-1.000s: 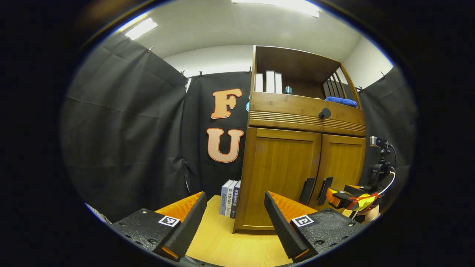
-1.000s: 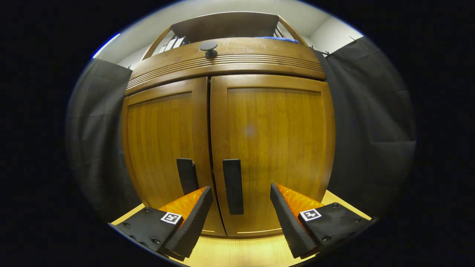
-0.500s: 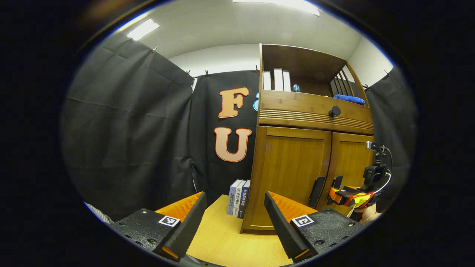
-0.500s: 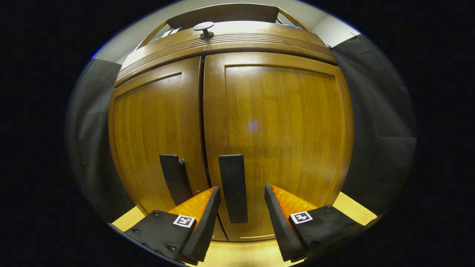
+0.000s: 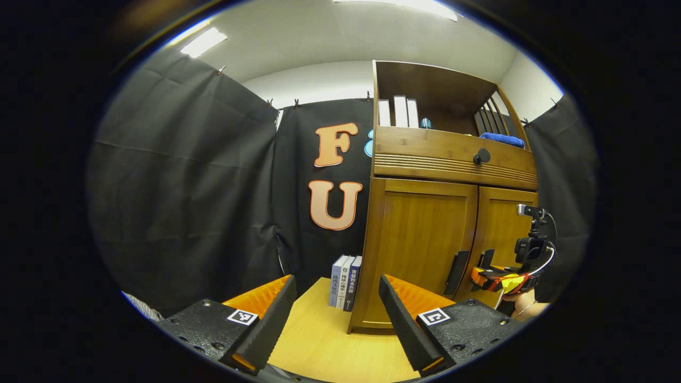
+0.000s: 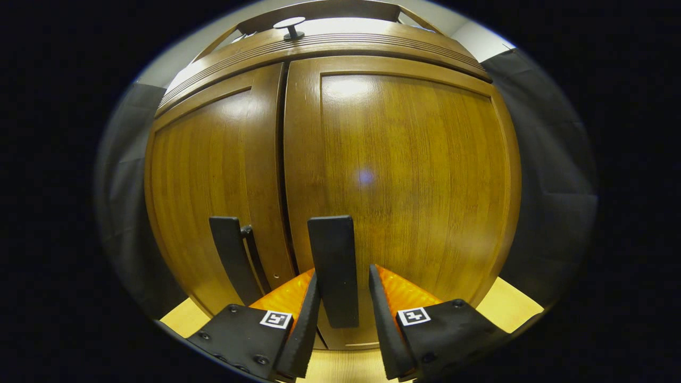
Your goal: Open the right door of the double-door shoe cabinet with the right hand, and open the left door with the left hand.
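A light wooden tabletop (image 5: 324, 340) made up the floor of the booth, walled by black cloth (image 5: 181, 202) under a white ceiling with strip lights (image 5: 202, 41). Nearest in the left gripper view, the left gripper (image 5: 336, 319) hung over the bare tabletop with its fingers wide apart, holding nothing. Beyond it a few books (image 5: 345, 283) stood upright against the left side of the shoe cabinet (image 5: 425, 159). Both doors were closed. In the right gripper view, the right gripper (image 6: 343, 319) sat close against the right door (image 6: 409, 181), its fingers straddling the right handle (image 6: 332, 266); they were narrowed around it, but whether they pressed on it could not be told. The left handle (image 6: 230, 255) stood just beside, on the left door (image 6: 207, 186). Farther up, a drawer with a round knob (image 5: 481, 156) ran across, and the open shelf above held upright white books (image 5: 398, 110) and a blue cloth (image 5: 501, 140).
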The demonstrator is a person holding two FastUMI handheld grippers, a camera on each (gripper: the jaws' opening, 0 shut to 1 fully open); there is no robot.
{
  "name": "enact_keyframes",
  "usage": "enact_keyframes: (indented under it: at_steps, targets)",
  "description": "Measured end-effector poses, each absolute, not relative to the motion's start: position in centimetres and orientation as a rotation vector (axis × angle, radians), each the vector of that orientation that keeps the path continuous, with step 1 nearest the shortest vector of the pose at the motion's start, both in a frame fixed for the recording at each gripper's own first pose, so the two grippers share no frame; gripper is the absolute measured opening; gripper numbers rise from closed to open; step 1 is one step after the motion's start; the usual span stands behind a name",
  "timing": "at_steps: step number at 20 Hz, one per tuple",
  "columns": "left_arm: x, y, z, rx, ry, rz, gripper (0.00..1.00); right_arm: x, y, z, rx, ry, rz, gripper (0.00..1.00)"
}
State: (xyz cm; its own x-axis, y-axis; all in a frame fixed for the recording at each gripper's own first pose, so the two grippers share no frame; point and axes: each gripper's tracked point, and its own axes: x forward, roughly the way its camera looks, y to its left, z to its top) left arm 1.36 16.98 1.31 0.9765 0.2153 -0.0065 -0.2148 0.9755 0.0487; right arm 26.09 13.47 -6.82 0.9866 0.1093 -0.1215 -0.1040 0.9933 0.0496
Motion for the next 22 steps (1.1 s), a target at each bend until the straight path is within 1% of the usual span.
enact_keyframes:
  at_steps: [1, 2, 3, 4, 6, 7, 8, 10, 11, 12, 17, 18, 22]
  targets:
    - [1.3, 17.1, 1.3, 0.049, 0.013, 0.218, 0.92, 26.0, 13.7, -6.9, 0.048, 0.123, 0.120, 0.65]
    - [1.4, 17.1, 1.2, 0.048, 0.015, 0.217, 0.92, 26.0, 13.9, -6.9, 0.050, 0.121, 0.117, 0.52]
    - [1.3, 17.1, 1.1, 0.045, 0.017, 0.214, 0.94, 25.8, 13.9, -6.9, 0.042, 0.117, 0.112, 0.39]
    - [1.3, 17.1, 1.1, 0.042, 0.018, 0.211, 0.92, 26.0, 13.9, -6.8, 0.035, 0.119, 0.109, 0.47]
    - [1.1, 17.1, 1.3, 0.041, 0.015, 0.206, 0.92, 26.0, 13.9, -6.8, 0.034, 0.122, 0.107, 0.40]
    - [1.0, 17.1, 1.2, 0.041, 0.014, 0.204, 0.92, 25.8, 13.9, -6.8, 0.040, 0.124, 0.109, 0.33]
    - [0.9, 17.1, 1.2, 0.042, 0.014, 0.201, 0.92, 25.6, 13.9, -6.8, 0.042, 0.123, 0.109, 0.31]
    - [0.7, 17.3, 1.3, 0.042, 0.015, 0.200, 0.92, 25.4, 13.7, -6.8, 0.041, 0.118, 0.105, 0.31]
    - [0.7, 17.2, 1.3, 0.041, 0.015, 0.199, 0.94, 25.2, 13.7, -6.7, 0.041, 0.115, 0.100, 0.31]
    - [0.4, 17.3, 1.3, 0.042, 0.014, 0.196, 0.92, 25.1, 13.7, -6.6, 0.044, 0.110, 0.094, 0.31]
    - [-0.4, 17.3, 2.0, 0.051, -0.005, 0.182, 0.92, 23.4, 12.9, -6.1, 0.038, 0.103, 0.075, 0.30]
    - [-0.4, 17.2, 1.9, 0.051, -0.005, 0.179, 0.94, 22.9, 12.7, -6.0, 0.038, 0.102, 0.073, 0.30]
    - [-0.6, 16.6, 1.8, 0.045, 0.001, 0.148, 0.94, 20.8, 11.7, -5.8, 0.042, 0.101, 0.073, 0.30]
